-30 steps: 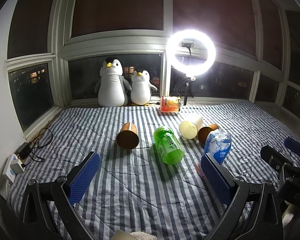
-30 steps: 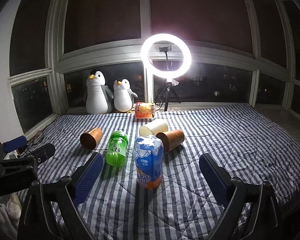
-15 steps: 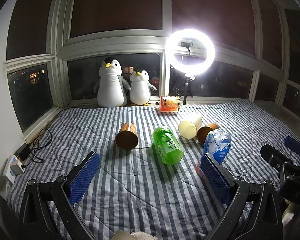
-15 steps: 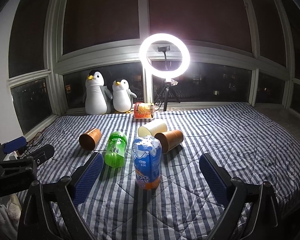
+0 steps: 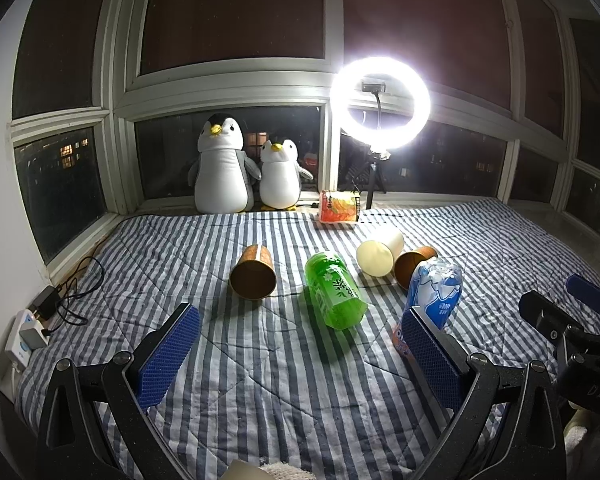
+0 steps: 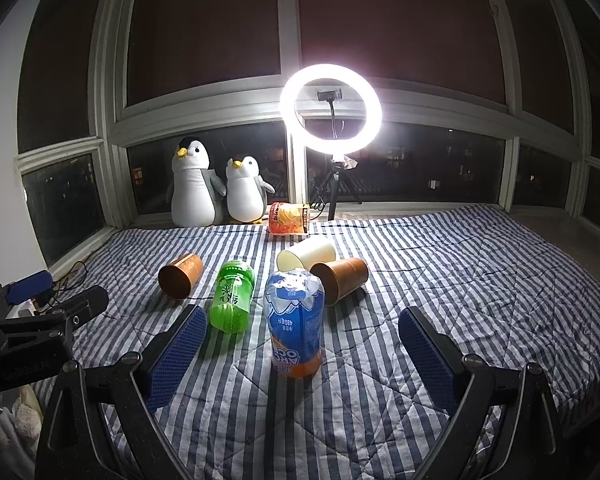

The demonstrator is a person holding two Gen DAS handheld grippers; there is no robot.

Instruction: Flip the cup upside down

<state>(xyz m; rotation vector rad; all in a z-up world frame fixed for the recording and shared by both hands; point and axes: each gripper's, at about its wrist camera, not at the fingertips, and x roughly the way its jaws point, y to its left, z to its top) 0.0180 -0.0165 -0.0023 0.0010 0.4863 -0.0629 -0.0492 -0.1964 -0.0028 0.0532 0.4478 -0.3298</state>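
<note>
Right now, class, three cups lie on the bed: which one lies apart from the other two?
The copper cup left of the green bottle; the cream cup and the other copper cup lie together right of it.

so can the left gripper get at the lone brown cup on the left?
Probably yes. The left gripper is open, and only bare striped blanket lies before the brown cup; the green bottle lies apart.

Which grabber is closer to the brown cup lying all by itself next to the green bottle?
Left. The left gripper faces the lone brown cup almost straight ahead; the right gripper sits further right, behind the blue bottle.
</note>
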